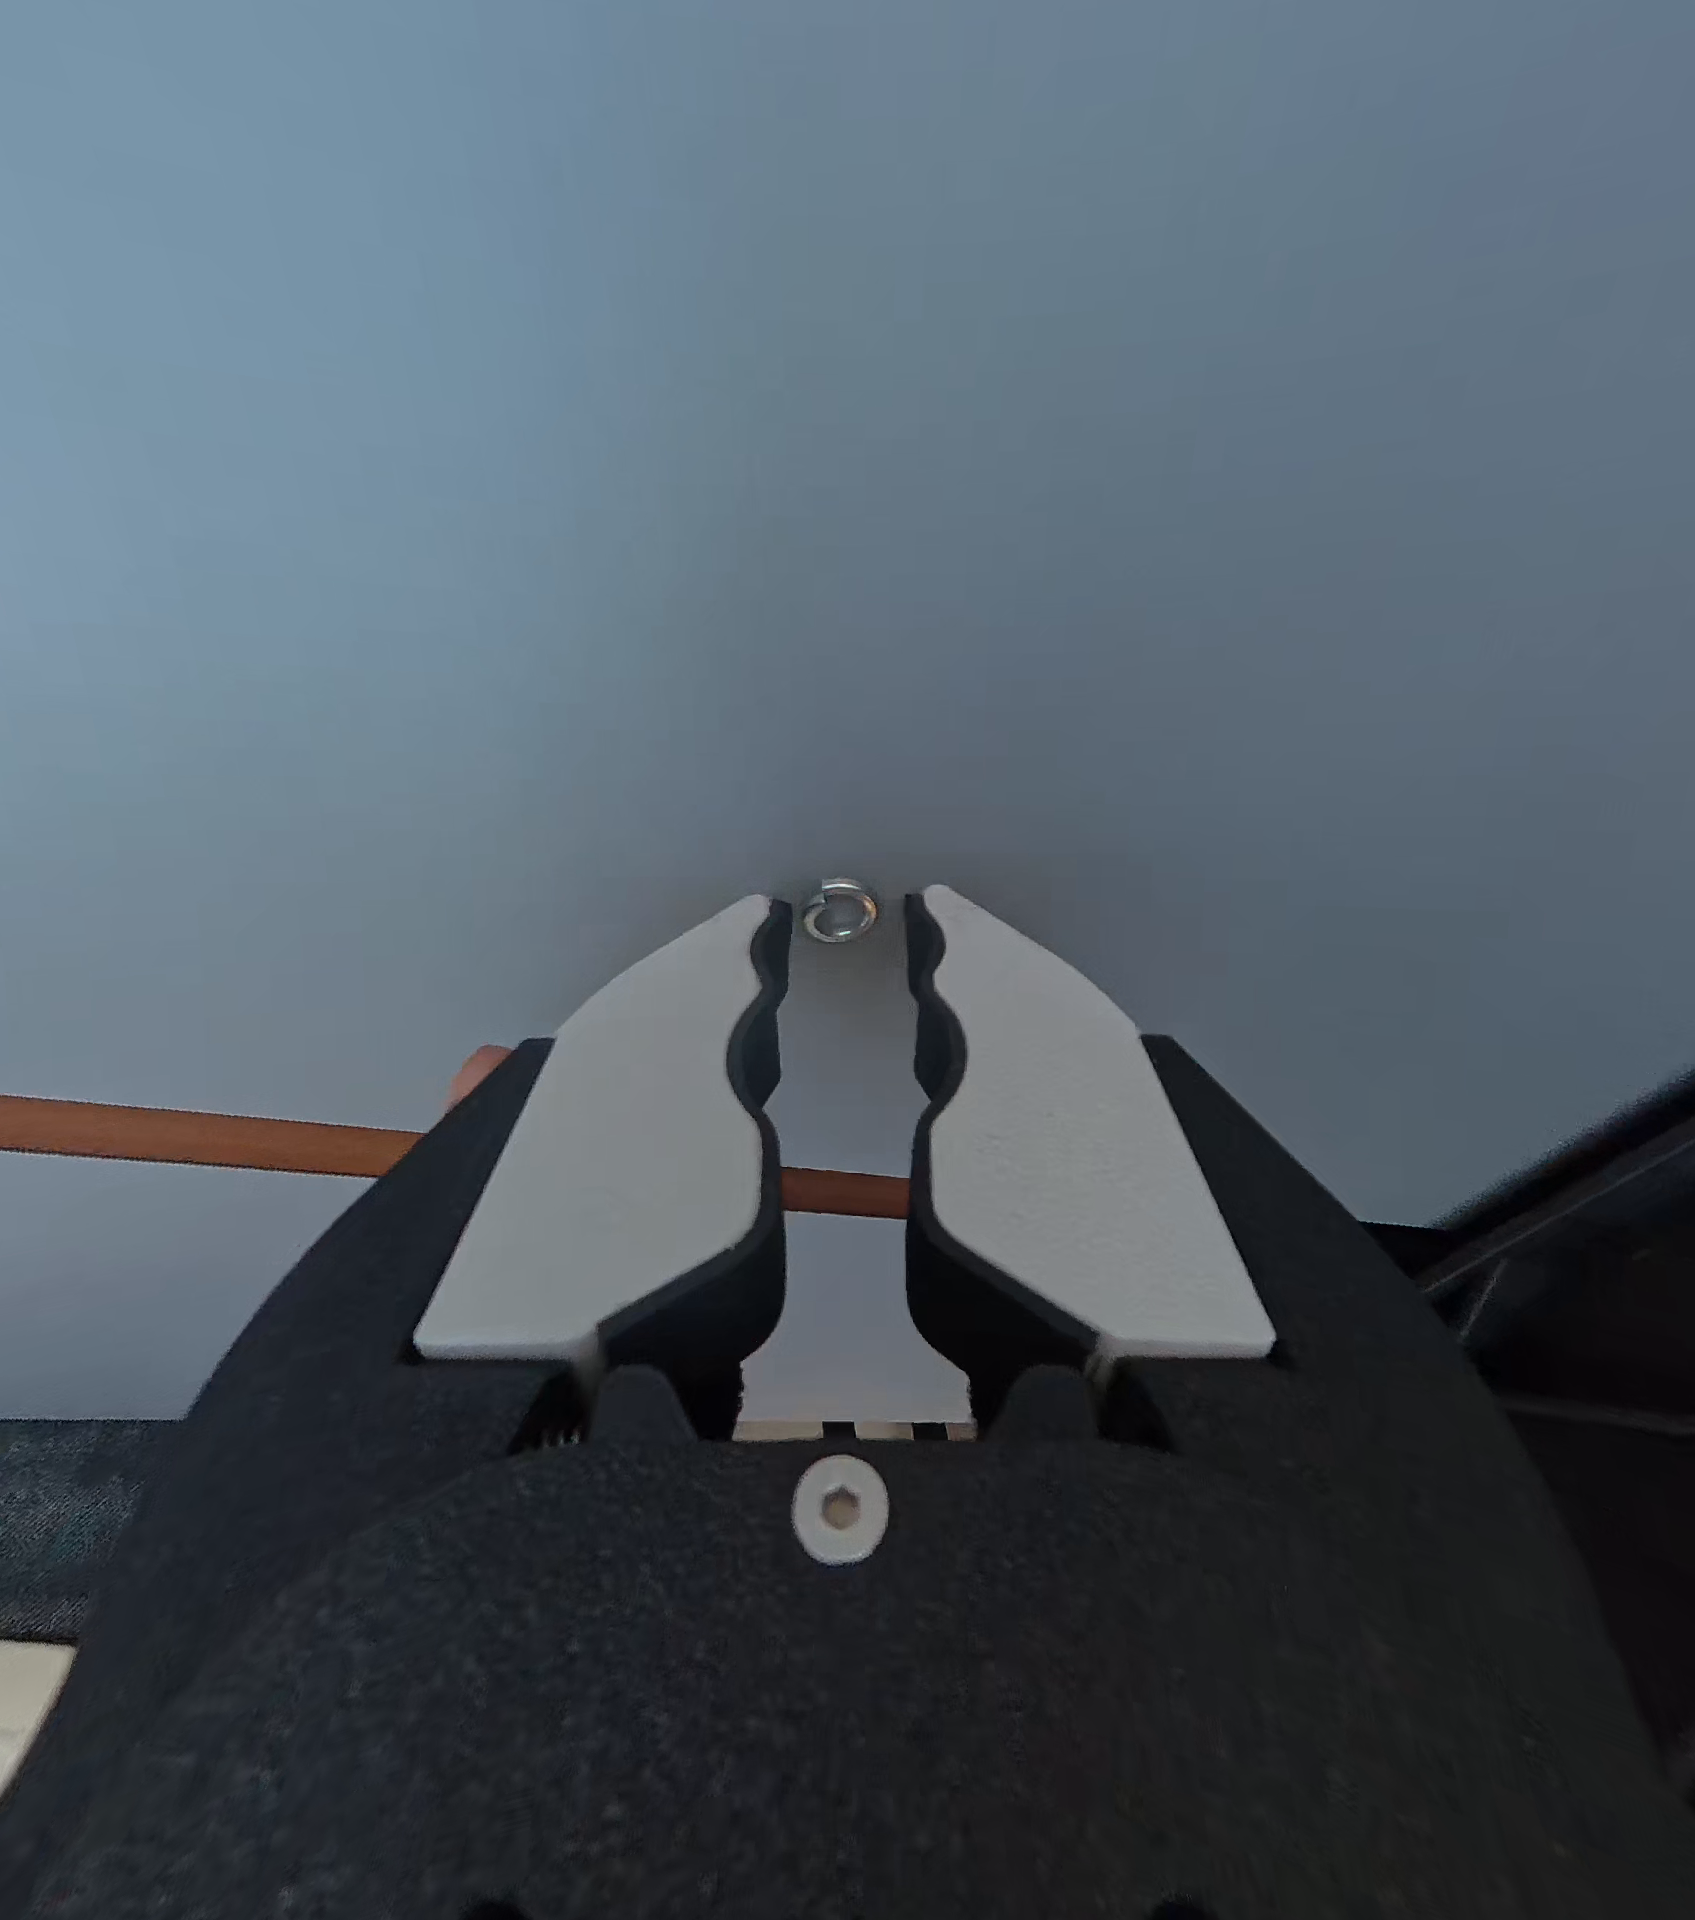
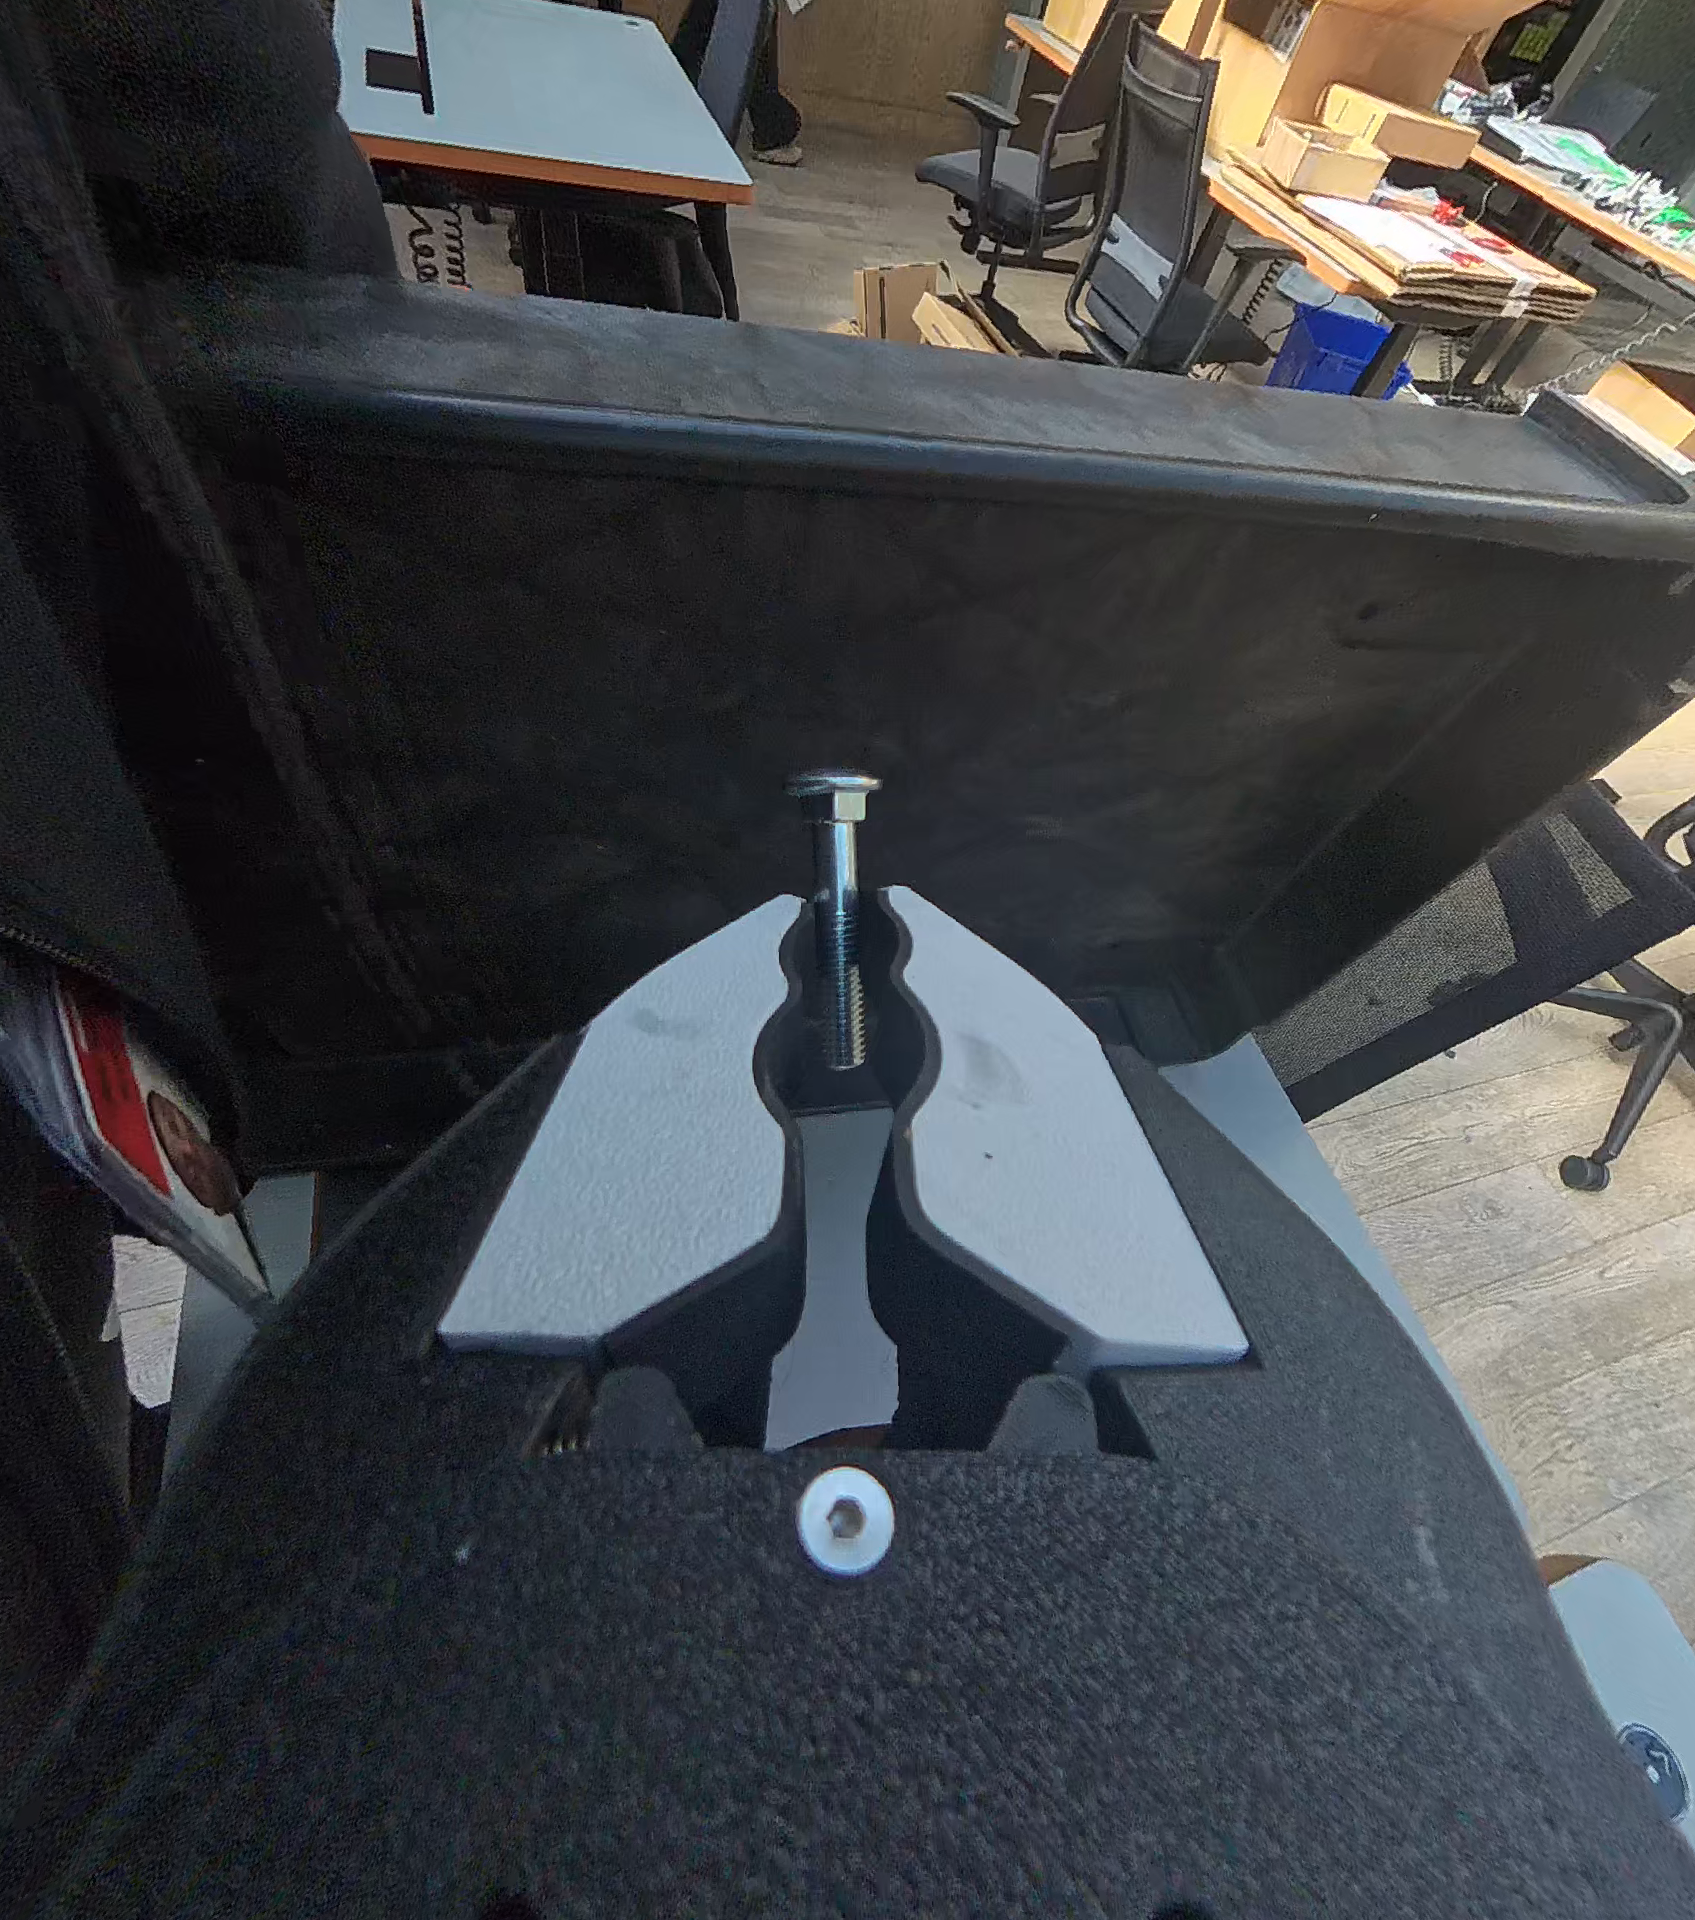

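Pinching bolt (image 2: 841,925) by threads, right gripper (image 2: 843,904) keeping head forward; left gripper (image 1: 839,906) parted, straddling washer (image 1: 838,916) at fingertips.

We see two matching tools. The left gripper (image 1: 839,906) has a grainy black body, two pale grey finger plates (image 1: 614,1153) with wavy black inner edges, and one white hex-socket screw (image 1: 840,1509) at its centre. The right gripper (image 2: 843,914) looks the same: speckled black shell, grey plates (image 2: 1040,1174), white screw (image 2: 844,1523).
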